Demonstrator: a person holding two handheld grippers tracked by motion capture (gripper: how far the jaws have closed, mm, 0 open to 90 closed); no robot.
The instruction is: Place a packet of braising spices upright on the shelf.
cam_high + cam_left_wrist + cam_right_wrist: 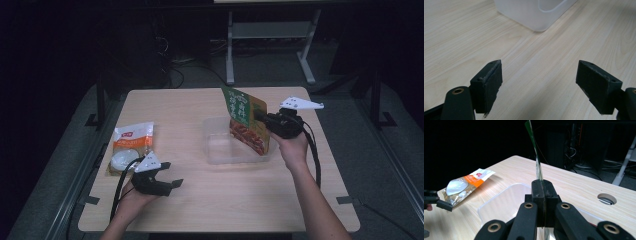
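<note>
My right gripper [260, 115] is shut on the edge of a green and red food pouch [246, 120], holding it upright over a clear plastic tub [220, 145]. In the right gripper view the pouch [536, 162] stands edge-on, pinched between the two black pads [543, 195]. Near the table's front left my left gripper [171, 175] rests open, with bare wood between its pads [489, 82]. An orange and white snack bag [129, 147] lies flat at the table's left side, just behind the left gripper.
The tub's corner [536, 15] lies ahead of the left gripper. A round cable hole [607, 199] is cut in the tabletop. Beyond the table's far edge stand white desk legs [230, 50] and cables on a dark floor.
</note>
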